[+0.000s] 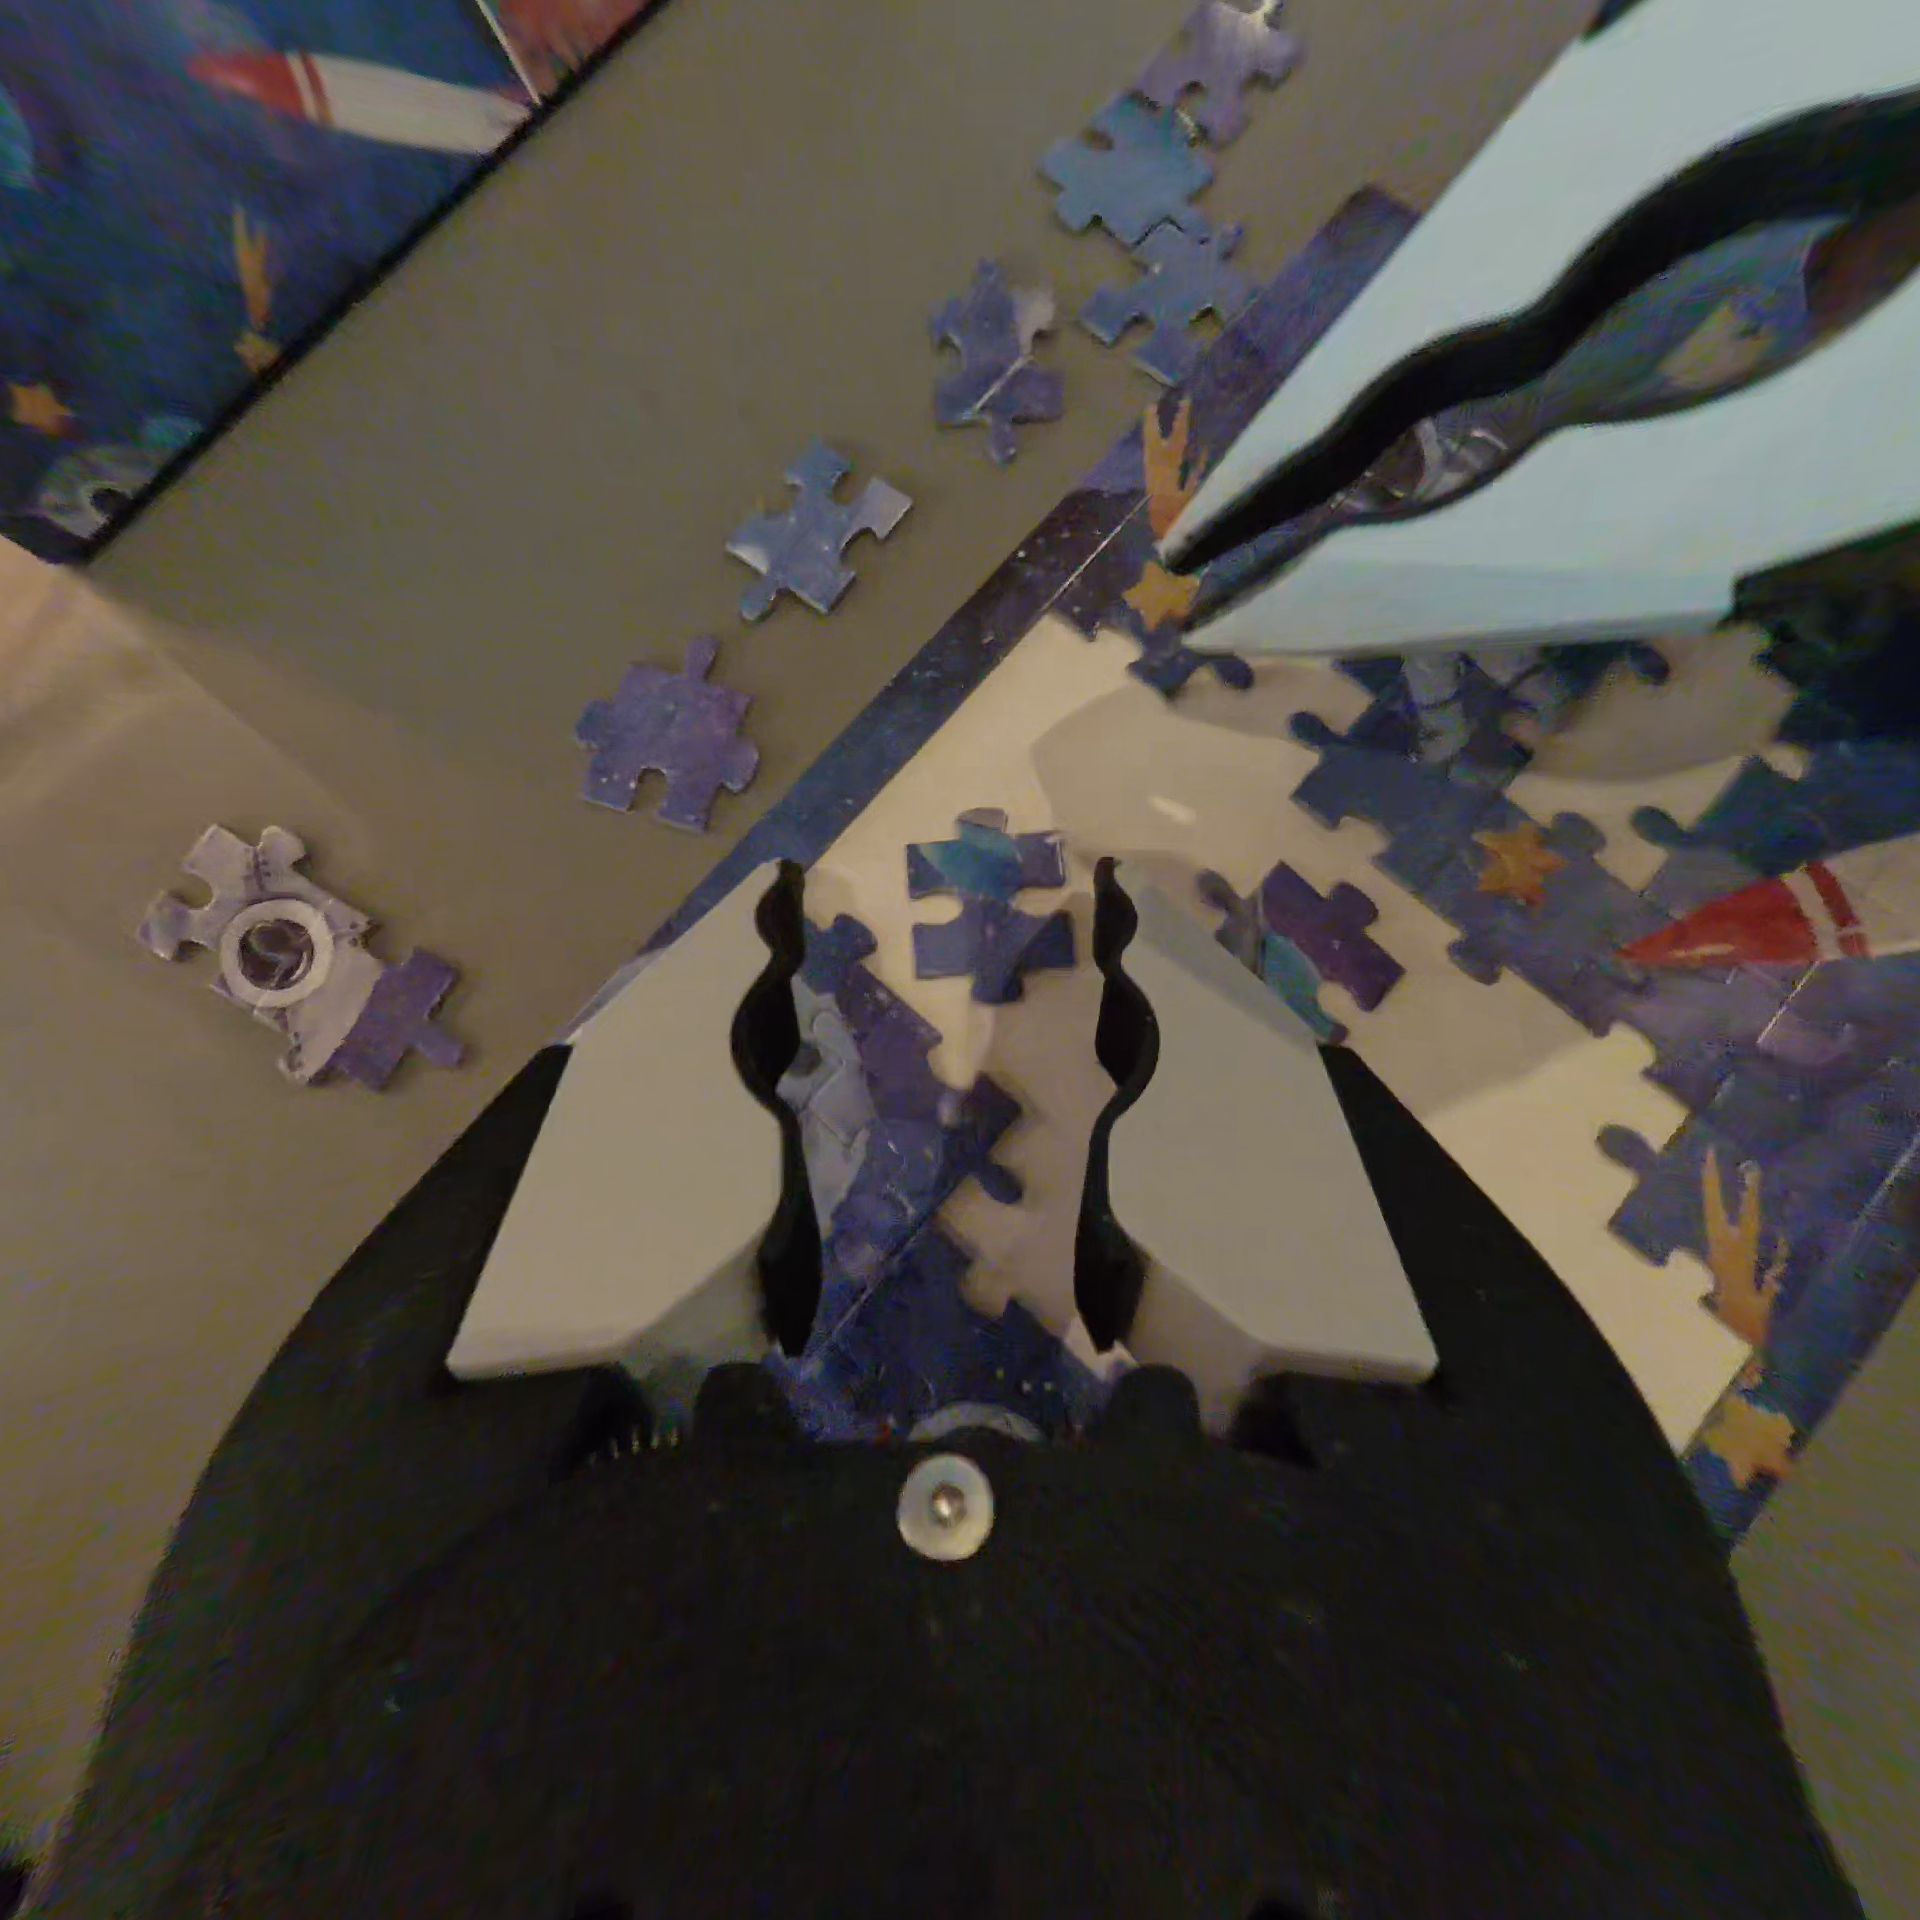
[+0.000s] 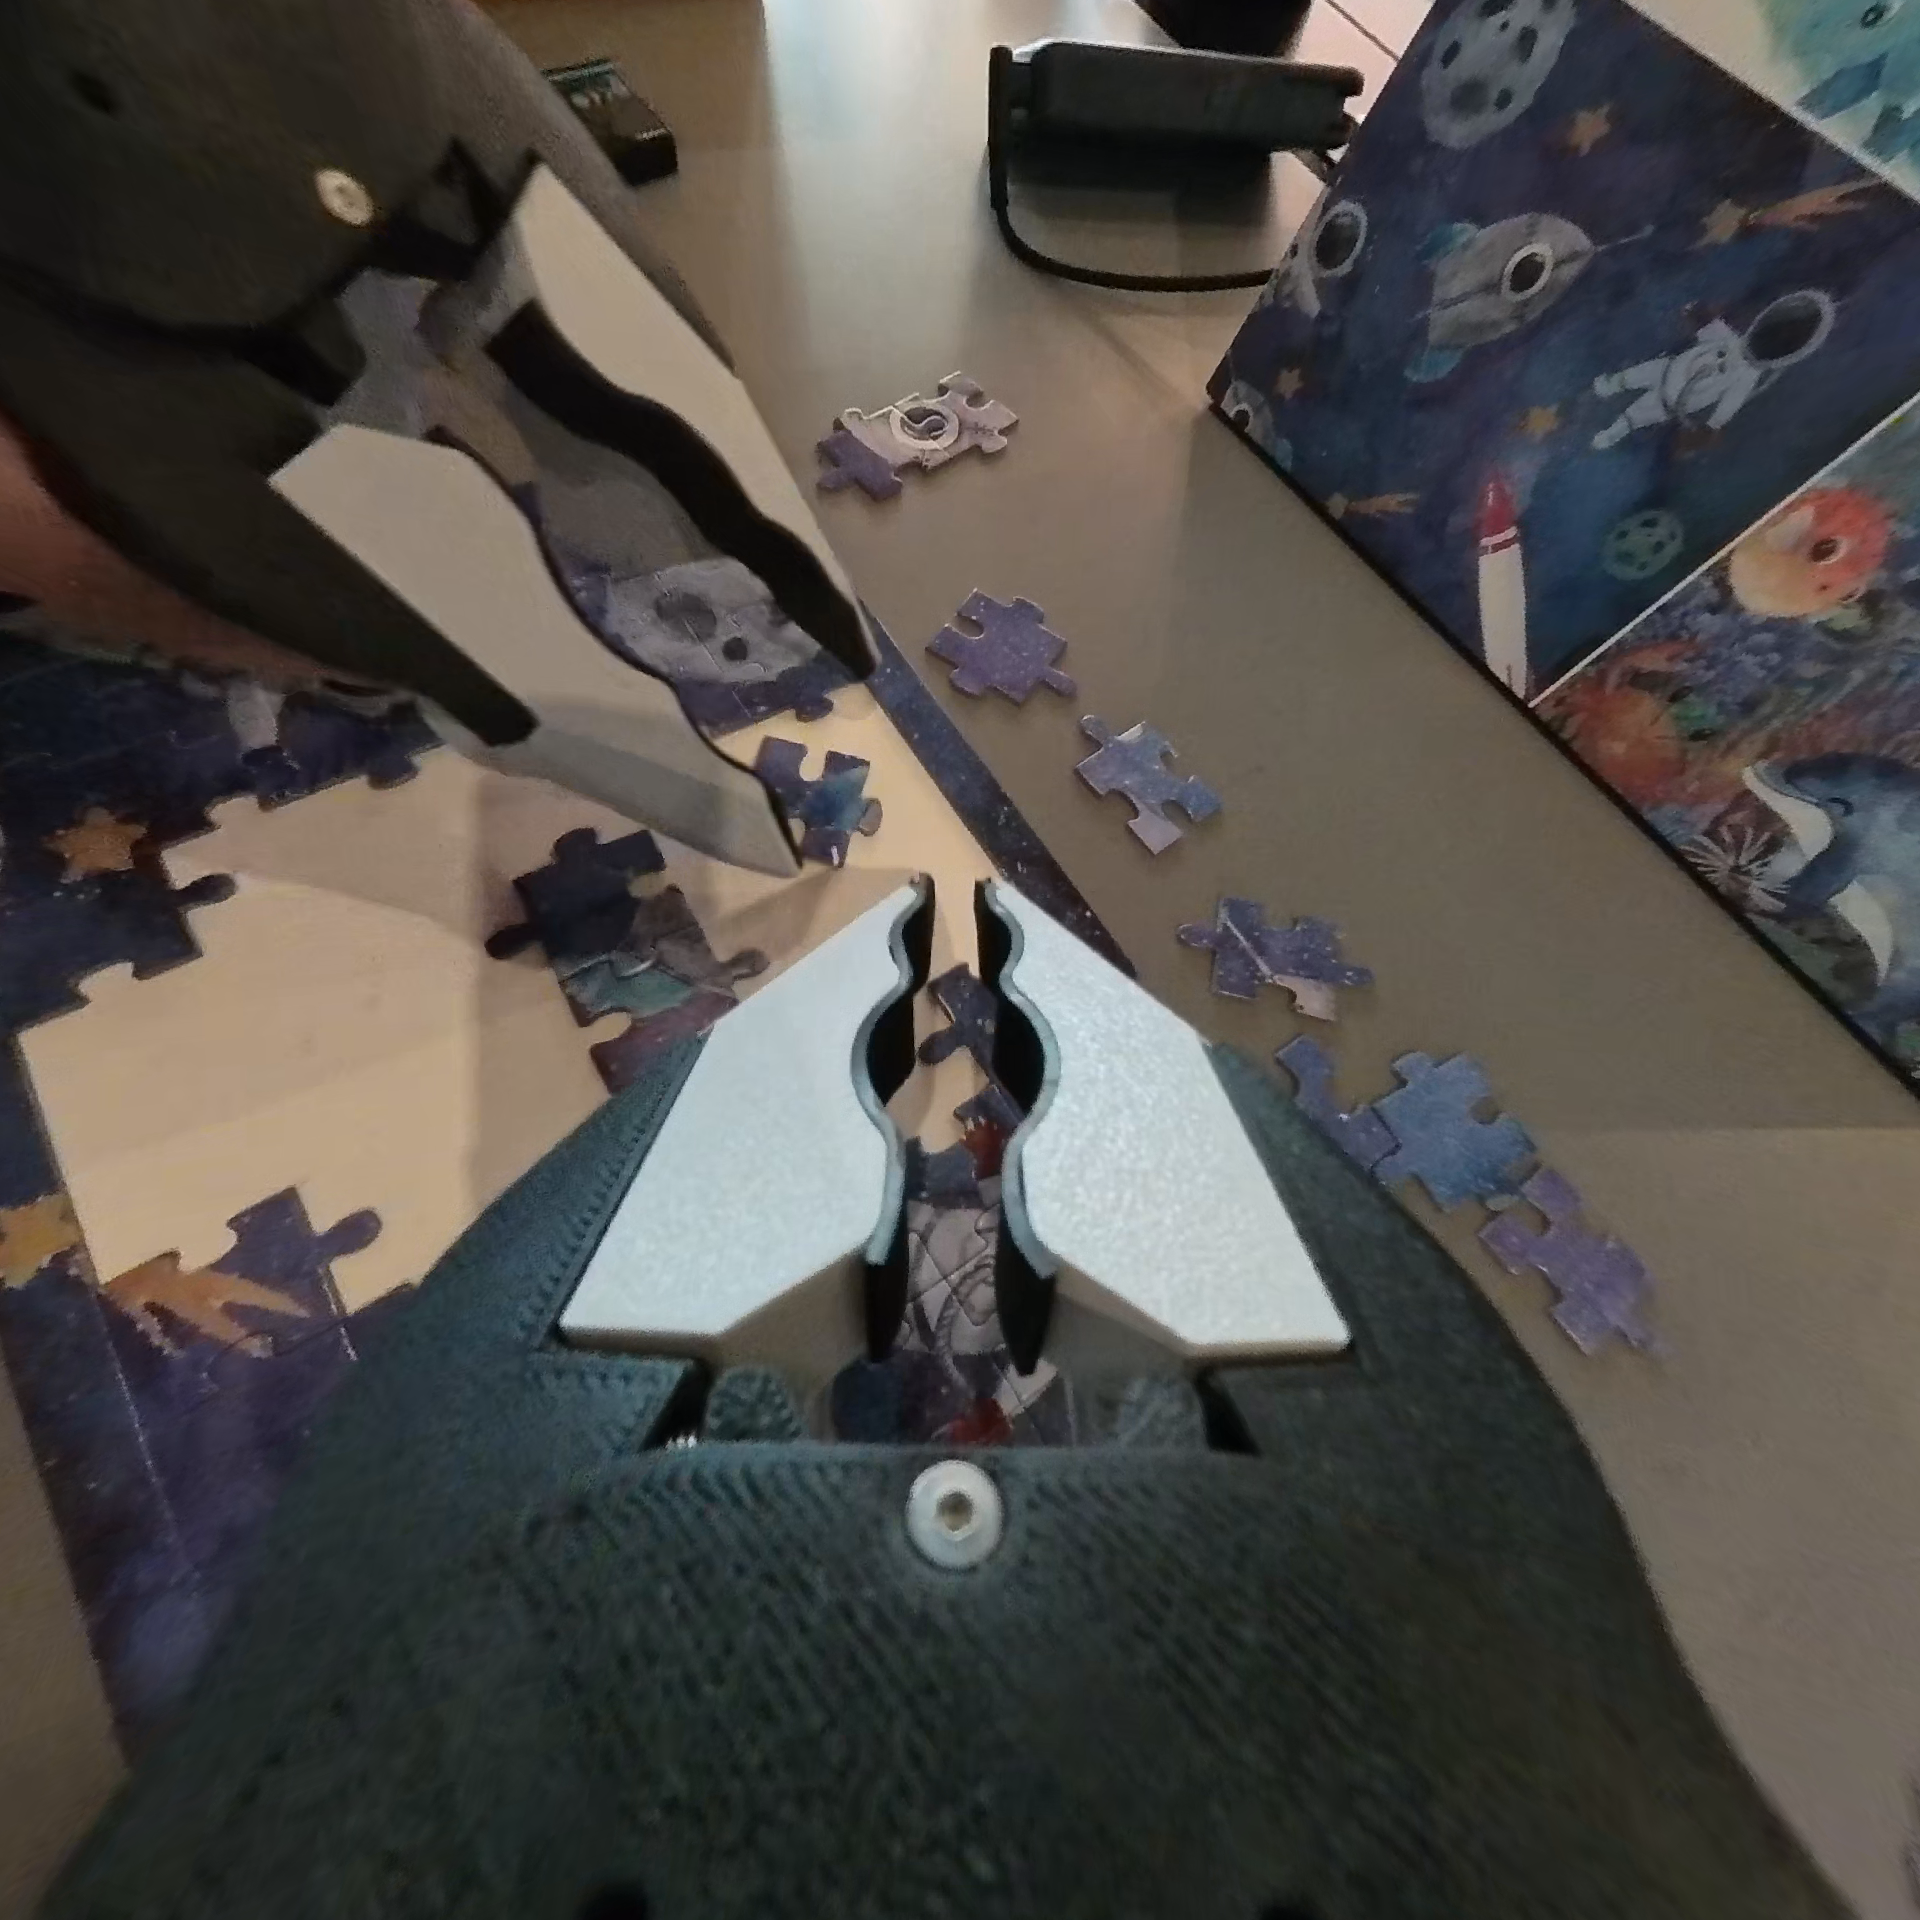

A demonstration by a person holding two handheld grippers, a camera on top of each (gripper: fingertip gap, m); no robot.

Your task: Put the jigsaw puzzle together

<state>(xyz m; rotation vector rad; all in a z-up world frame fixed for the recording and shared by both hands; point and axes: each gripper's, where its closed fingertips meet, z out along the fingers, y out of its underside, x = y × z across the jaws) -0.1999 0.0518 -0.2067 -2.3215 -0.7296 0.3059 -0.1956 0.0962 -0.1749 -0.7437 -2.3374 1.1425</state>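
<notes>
A grey table [image 2: 1195, 582] fills the scene. At its far edge in the right wrist view lies a black box-shaped device [image 2: 1164, 99] with a black cable [image 2: 1122, 272] curling out along the tabletop. Far left of it sits a small dark object [image 2: 613, 114], partly hidden and too blurred to identify.

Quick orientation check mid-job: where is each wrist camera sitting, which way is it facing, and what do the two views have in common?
Left wrist view: sits on the left hand-held gripper, looking down along its open fingers at the puzzle tray; the right hand-held gripper enters top right.
Right wrist view: sits on the right hand-held gripper, nearly closed, facing the tray edge; the left hand-held gripper enters top left.
Shared: the row of loose pieces, porthole piece and picture box.
</notes>
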